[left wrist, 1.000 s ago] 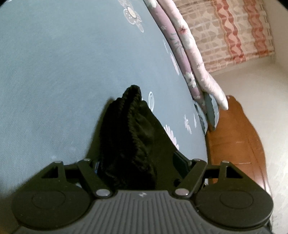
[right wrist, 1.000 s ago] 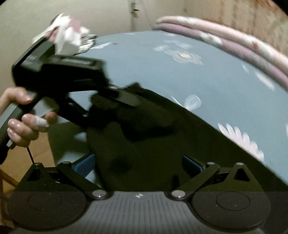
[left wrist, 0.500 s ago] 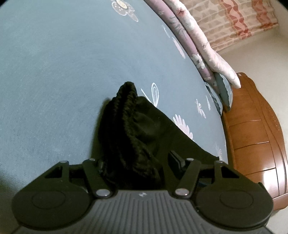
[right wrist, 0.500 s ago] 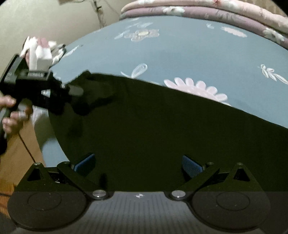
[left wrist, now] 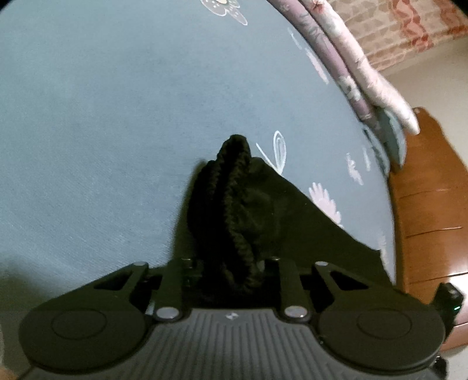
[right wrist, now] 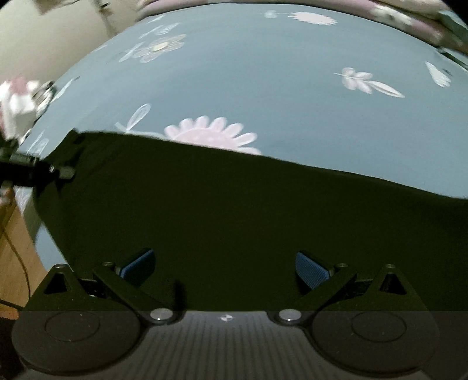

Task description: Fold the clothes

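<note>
Pinching the gathered waistband [left wrist: 234, 210] of the black garment [right wrist: 234, 219] between the two fingers of the left gripper [left wrist: 231, 263], with the jaws having just been closing on the bunched elastic edge, probably so that this corner does not slip while the cloth is being drawn out flat. Keeping the right gripper [right wrist: 225, 263] with its blue pads [right wrist: 310, 270] standing wide apart and the dark fabric lying below and between them, touching nothing as far as can be judged, most likely searching for the opposite edge before taking it. Seeing, in the right wrist view, the left gripper also at the far left border, fixed on the garment's corner, which is explaining the straight, stretched upper edge of the cloth. Spreading the garment over the blue floral bedsheet [left wrist: 102, 117], a wide soft surface good for smoothing before any fold; no fold is yet visible, so the task seems to be only at its beginning. Lying further back, along the far side of the bed, a rolled pink and purple quilt [left wrist: 351, 67], pushed away presumably to leave free space. Standing beyond the mattress, a wooden bed frame [left wrist: 430, 204], and behind it a patterned curtain [left wrist: 409, 26].
</note>
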The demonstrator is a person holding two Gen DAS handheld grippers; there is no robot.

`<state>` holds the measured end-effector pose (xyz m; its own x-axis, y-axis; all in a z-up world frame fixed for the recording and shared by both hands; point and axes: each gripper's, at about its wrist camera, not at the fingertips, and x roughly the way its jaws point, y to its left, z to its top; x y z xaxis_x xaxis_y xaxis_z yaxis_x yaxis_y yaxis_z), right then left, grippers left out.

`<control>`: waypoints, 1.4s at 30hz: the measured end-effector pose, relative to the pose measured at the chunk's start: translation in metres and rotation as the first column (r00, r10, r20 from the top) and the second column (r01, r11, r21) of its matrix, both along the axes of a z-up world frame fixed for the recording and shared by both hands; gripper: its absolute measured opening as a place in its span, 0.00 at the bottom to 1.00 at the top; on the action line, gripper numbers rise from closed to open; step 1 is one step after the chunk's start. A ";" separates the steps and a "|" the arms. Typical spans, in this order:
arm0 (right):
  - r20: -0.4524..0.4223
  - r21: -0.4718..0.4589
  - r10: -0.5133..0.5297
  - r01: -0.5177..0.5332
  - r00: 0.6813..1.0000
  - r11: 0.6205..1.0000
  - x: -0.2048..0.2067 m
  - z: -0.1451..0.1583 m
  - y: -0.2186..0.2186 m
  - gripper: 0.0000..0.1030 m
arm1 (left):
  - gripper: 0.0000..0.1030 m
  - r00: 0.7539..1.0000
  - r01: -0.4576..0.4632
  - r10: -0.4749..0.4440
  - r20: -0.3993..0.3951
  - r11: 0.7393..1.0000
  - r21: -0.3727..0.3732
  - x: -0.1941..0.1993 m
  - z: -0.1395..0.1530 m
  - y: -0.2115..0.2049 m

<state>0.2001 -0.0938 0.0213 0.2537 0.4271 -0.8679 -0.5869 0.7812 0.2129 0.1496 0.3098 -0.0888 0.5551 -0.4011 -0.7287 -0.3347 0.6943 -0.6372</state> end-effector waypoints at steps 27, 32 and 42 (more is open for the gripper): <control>-0.109 0.284 -0.259 0.280 0.960 0.917 -0.008 0.024 -0.132 1.00 | 0.19 0.957 0.143 -0.218 0.190 0.929 0.342 0.017 0.132 -0.188; -0.119 0.317 -0.254 0.279 0.960 0.907 -0.010 0.023 -0.157 1.00 | 0.19 0.961 0.154 -0.221 0.165 0.926 0.344 0.029 0.127 -0.223; -0.157 0.352 -0.305 0.342 0.939 0.871 -0.008 0.011 -0.200 1.00 | 0.19 0.952 0.224 -0.286 0.112 0.896 0.385 0.053 0.118 -0.275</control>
